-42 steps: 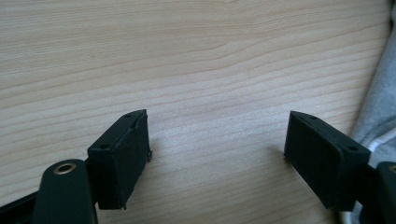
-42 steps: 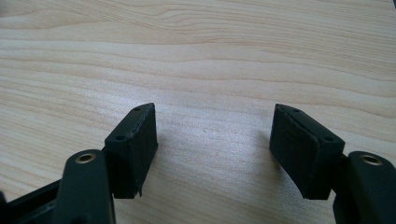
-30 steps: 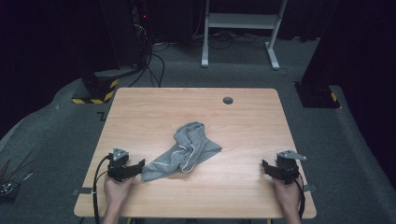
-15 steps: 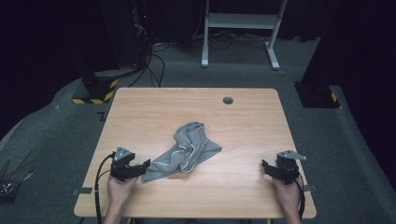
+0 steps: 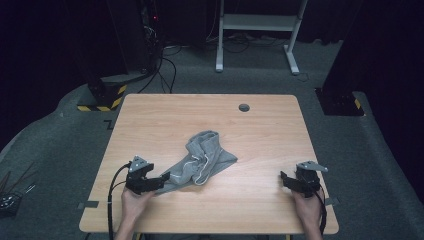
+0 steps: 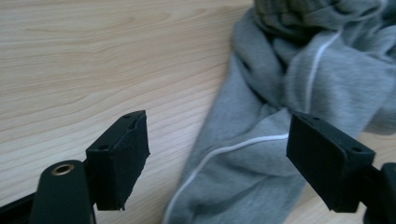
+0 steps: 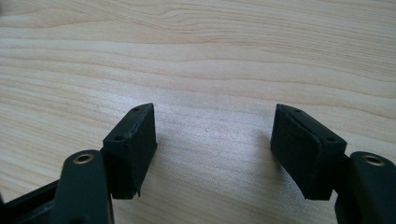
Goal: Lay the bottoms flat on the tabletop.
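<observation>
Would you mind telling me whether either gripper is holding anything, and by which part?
Nothing is held. The left gripper is open around the crumpled grey fabric garment's near end; the right gripper is open over bare table.

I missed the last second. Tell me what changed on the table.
The left gripper moved right, up to the near end of the grey garment; its jaws are open with cloth between them, not clamped. The right gripper, open, and the garment stayed put.

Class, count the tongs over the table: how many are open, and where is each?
2. The left tongs gape at the near end of the grey garment; the right tongs gape over bare table near its right edge.
</observation>
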Motion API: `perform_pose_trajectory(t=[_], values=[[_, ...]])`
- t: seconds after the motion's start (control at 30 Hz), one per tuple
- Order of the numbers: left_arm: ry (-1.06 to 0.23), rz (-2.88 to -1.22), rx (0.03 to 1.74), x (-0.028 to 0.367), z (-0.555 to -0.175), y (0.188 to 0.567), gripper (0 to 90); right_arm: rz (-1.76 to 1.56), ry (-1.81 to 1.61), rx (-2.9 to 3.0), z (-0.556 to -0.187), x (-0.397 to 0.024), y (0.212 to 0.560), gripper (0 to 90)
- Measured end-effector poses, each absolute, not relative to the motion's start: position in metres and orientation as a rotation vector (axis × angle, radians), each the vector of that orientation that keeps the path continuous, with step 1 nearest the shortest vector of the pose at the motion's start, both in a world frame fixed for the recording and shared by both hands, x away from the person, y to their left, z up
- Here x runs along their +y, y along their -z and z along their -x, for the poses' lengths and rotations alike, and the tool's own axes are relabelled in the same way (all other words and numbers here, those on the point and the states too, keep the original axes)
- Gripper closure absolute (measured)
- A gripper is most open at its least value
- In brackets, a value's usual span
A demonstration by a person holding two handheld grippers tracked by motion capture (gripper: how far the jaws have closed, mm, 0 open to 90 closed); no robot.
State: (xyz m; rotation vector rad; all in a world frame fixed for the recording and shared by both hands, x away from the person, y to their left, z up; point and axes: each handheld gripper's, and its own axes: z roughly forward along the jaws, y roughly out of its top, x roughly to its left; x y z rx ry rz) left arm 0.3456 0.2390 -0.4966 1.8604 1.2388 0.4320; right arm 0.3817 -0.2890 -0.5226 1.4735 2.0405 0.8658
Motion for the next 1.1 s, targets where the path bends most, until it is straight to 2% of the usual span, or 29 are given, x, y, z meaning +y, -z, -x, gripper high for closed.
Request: perform_pose_trajectory(t=[0.57,0.83,0.93,1.1], values=[[-0.364,-1.930,1.136,0.193,-0.356,0.490,19.5,-1.472,-0.867,2.043,-0.382,-0.289,0.523,31.0],[-0.319,-1.962,1.136,0.175,-0.369,0.500,20.6,-1.473,-0.869,2.044,-0.381,-0.289,0.523,30.9],[-0.319,-1.971,1.137,0.172,-0.373,0.503,25.6,-1.470,-0.868,2.045,-0.382,-0.289,0.523,31.0],[-0.322,-1.977,1.115,0.169,-0.377,0.506,50.4,-1.468,-0.869,2.047,-0.382,-0.289,0.523,30.9]])
